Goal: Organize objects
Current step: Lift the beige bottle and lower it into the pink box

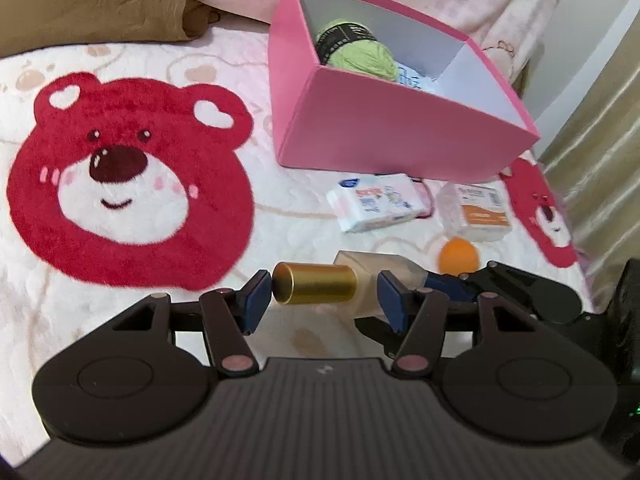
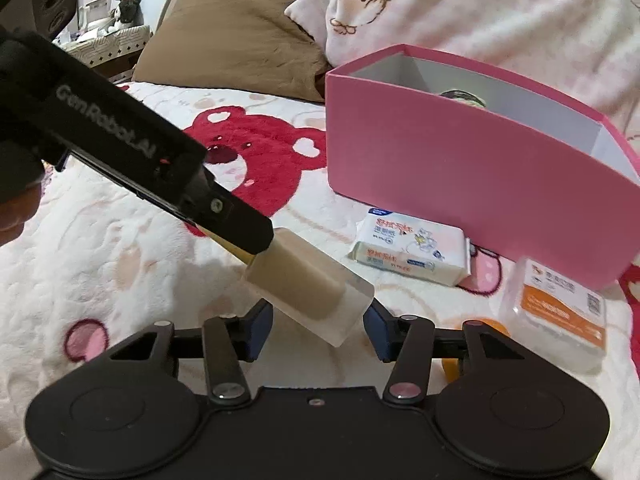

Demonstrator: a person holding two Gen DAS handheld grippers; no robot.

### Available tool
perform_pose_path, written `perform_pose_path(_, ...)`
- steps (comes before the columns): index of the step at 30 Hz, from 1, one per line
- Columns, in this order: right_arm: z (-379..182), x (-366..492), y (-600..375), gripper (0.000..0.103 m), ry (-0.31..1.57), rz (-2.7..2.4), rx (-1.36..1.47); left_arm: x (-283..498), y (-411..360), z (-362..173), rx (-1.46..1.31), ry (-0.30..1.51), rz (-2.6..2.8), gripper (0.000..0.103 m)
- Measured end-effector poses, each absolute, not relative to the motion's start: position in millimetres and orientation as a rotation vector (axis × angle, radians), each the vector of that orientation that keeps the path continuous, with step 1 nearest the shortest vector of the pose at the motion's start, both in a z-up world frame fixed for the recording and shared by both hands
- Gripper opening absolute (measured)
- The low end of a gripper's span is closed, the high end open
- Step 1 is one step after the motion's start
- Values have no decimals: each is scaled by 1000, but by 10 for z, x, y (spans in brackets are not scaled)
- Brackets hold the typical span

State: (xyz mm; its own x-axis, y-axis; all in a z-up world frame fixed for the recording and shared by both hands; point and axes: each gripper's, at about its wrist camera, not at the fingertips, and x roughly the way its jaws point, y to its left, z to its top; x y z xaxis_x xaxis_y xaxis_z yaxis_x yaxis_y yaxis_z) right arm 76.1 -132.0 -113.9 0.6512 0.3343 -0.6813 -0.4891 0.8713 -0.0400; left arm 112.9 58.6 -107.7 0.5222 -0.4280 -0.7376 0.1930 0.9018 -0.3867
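— Where's the bottle [image 2: 308,284]?
— Slung between my two tools, clear of the blanket [image 1: 120,320]. In my left view its gold cap points to nine o'clock.
— Grips?
— My left gripper [image 1: 324,294] is clamped along it, one pad on the cap end and the other on the frosted body. My right gripper [image 2: 320,320] pinches the base from both sides.
— And the box [image 1: 400,136]?
— One o'clock, open, green yarn [image 1: 356,48] inside, with tissues [image 1: 376,208] just before it.

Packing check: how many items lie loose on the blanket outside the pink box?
3: white tissue pack beside pink box, clear orange-labelled container to its right, orange ball nearest. More may be hidden.
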Motion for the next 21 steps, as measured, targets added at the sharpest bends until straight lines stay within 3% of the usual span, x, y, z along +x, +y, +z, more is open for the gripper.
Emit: perform_pose_path(21,-111,539,-1634,55,543,387,-259,1090,200,-88,-181,897,-476,58)
